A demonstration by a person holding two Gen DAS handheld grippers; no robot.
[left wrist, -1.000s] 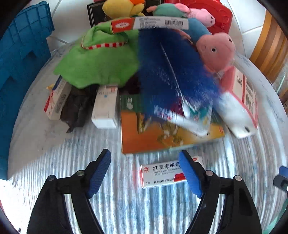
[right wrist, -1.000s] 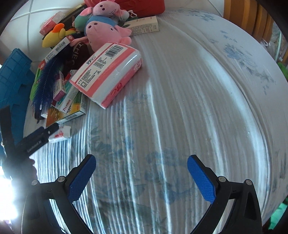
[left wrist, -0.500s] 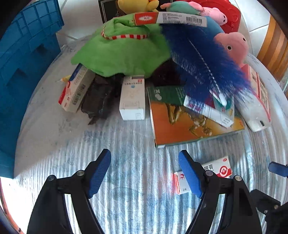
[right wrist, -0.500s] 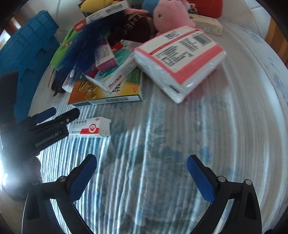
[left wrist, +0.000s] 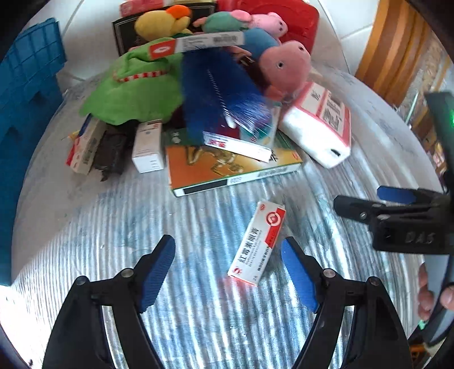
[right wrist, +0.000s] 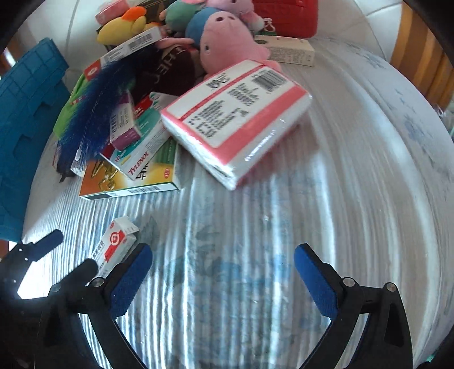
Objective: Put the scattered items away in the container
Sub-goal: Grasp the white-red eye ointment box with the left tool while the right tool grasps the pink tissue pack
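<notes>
A small red-and-white ointment box (left wrist: 257,241) lies alone on the table, just ahead of my open left gripper (left wrist: 228,268), nearer its right finger; it also shows in the right wrist view (right wrist: 115,246). My open, empty right gripper (right wrist: 222,278) hovers over the bare tablecloth, and it shows at the right of the left wrist view (left wrist: 377,203). Behind lies a heap: an orange-green box (left wrist: 227,164), a blue feather brush (left wrist: 221,93), a pink tissue pack (right wrist: 238,119), a pink pig plush (left wrist: 283,68), a green cloth (left wrist: 133,90). A blue crate (left wrist: 25,113) stands at the left.
A white box (left wrist: 149,146), a dark wrapper (left wrist: 112,150) and a red-white box (left wrist: 83,149) lie by the crate. A red container (left wrist: 283,20) sits behind the heap. A long beige box (right wrist: 286,51) lies at the back. A wooden chair (left wrist: 394,48) stands beyond the table's right edge.
My left gripper has swung so the ointment box now lies lengthwise between its fingers. My right gripper has come closer to the heap and the left gripper. Both stay open.
</notes>
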